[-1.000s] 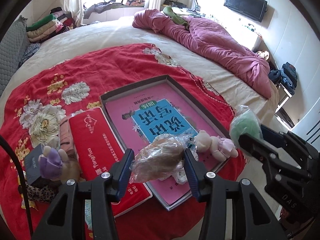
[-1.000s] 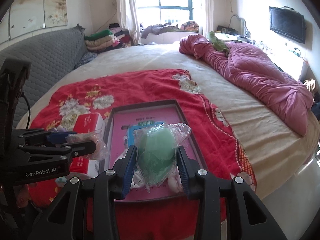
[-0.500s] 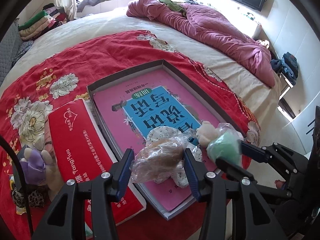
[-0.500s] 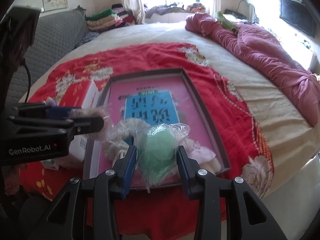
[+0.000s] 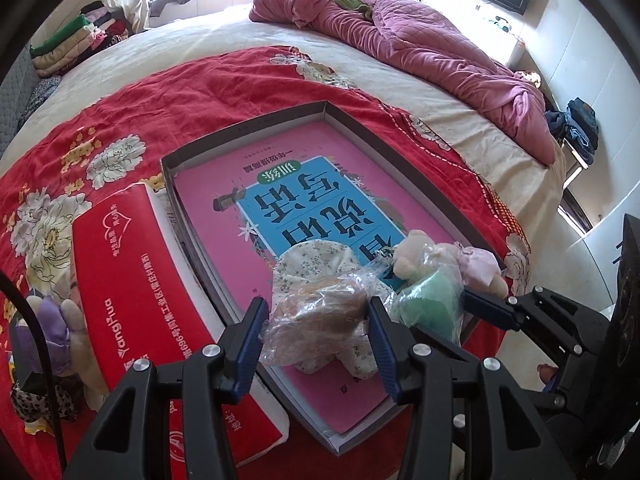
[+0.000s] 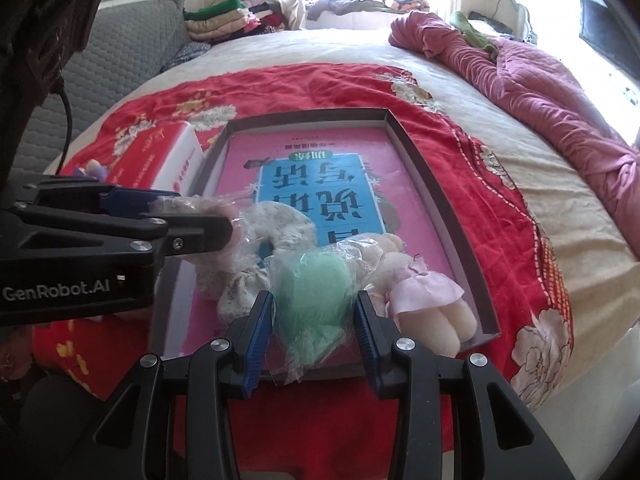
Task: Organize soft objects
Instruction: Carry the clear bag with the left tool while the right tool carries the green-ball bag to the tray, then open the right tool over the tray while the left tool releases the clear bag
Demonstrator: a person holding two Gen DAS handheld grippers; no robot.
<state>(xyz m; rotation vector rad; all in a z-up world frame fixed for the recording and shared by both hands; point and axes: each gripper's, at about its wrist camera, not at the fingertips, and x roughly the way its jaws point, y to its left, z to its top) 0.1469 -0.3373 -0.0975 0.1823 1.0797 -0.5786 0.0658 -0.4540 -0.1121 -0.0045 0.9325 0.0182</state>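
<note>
My left gripper [image 5: 316, 322] is shut on a brown soft object wrapped in clear plastic [image 5: 320, 312], held just above the near end of a shallow grey box [image 5: 248, 128] with a pink and blue liner. My right gripper [image 6: 314, 316] is shut on a green soft object in clear plastic [image 6: 310, 294], low over the same end of the box [image 6: 308, 114]. In the box lie a floral fabric piece [image 5: 316, 260] and a small plush doll in a pink dress [image 6: 424, 296]. The two grippers sit side by side, each showing in the other's view.
A red tissue pack [image 5: 140, 280] lies left of the box on a red floral cloth [image 5: 200, 88]. A purple plush toy [image 5: 56, 320] and leopard fabric sit at the far left. A crumpled pink quilt [image 5: 420, 40] lies across the bed; its edge drops away on the right.
Both grippers have come down toward the near end of the box with their wrapped objects still held. The right gripper has drawn in close beside the left one.
</note>
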